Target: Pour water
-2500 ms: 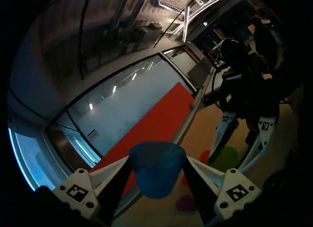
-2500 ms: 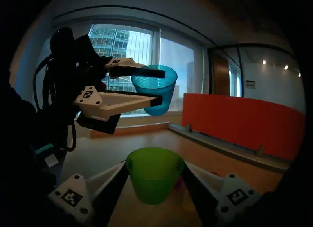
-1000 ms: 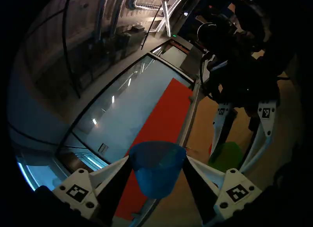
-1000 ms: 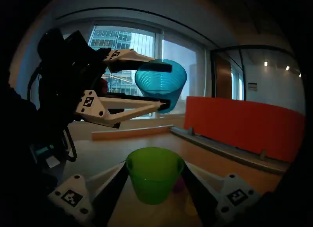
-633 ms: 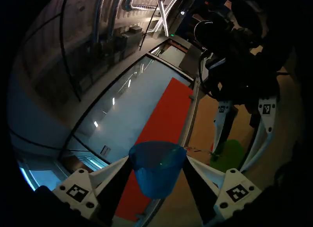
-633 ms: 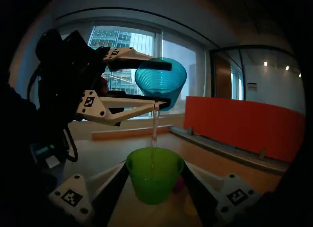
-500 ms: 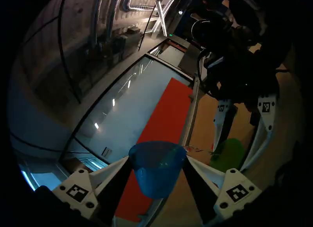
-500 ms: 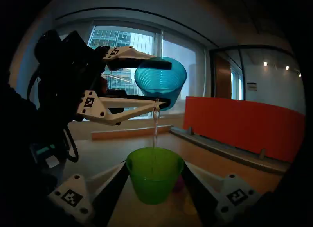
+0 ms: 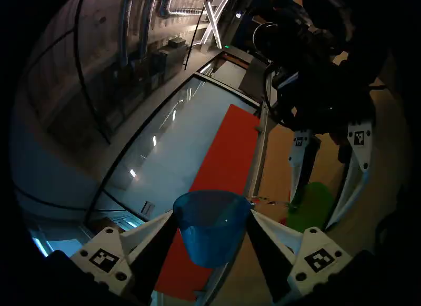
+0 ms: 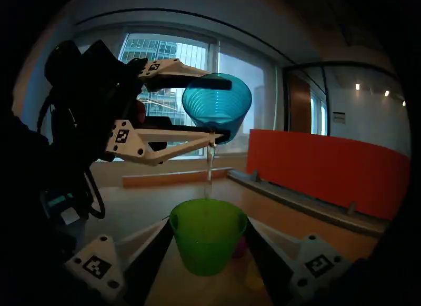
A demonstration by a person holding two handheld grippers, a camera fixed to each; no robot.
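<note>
My left gripper [image 9: 210, 237] is shut on a translucent blue cup [image 9: 211, 233]. In the right gripper view that blue cup [image 10: 217, 105] hangs tipped toward the camera, held by the left gripper [image 10: 218, 108], and a thin stream of water [image 10: 209, 169] falls from its rim. The stream lands in a green cup [image 10: 207, 242] directly below, on which my right gripper [image 10: 208, 243] is shut, upright. In the left gripper view the green cup [image 9: 314, 206] sits between the right gripper's white fingers [image 9: 353, 187].
A wooden tabletop [image 10: 137, 211] lies under both cups, with small pink and yellow items [image 10: 247, 274] behind the green cup. An orange partition [image 10: 337, 171] runs along the table's right side. Large windows [image 10: 173, 74] fill the back wall.
The blue cup has tipped further over the green cup, and water started flowing from it into the green cup. The right gripper has stayed still.
</note>
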